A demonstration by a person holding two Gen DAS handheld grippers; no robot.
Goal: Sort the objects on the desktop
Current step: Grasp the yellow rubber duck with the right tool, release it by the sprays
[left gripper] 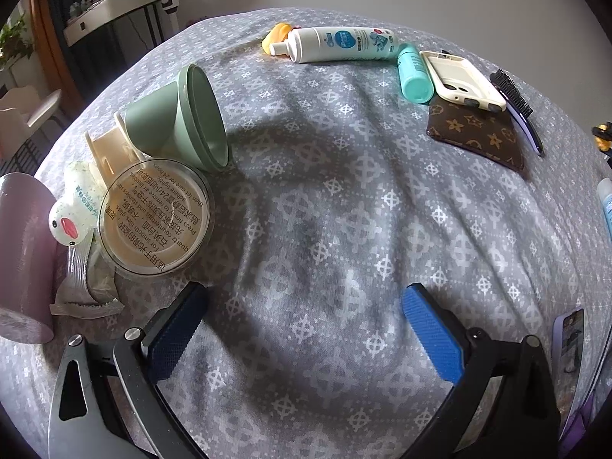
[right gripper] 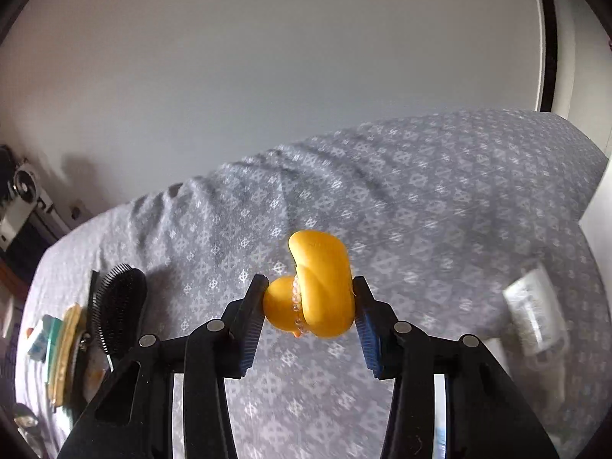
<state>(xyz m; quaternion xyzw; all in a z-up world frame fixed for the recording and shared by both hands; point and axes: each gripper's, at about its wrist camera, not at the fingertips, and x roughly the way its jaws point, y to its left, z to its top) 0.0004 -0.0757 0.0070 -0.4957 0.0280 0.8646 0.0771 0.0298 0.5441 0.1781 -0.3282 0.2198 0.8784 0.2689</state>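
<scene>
Now the right tongs [right gripper: 310, 302] clench a yellow duck [right gripper: 321, 287] between their pads; the left tongs [left gripper: 302, 329] gape over bare cloth [left gripper: 325, 210].

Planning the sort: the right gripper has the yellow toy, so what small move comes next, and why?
Probably lift it a little. The right gripper is shut on the yellow toy, both pads pressing its sides just above the grey cloth, so raising it clears the cloth before carrying.

Soft daylight; a blurry shadow darkens the cloth [left gripper: 306, 229] mid-frame. Fisheye bends edges black; the right view smears with motion.
</scene>
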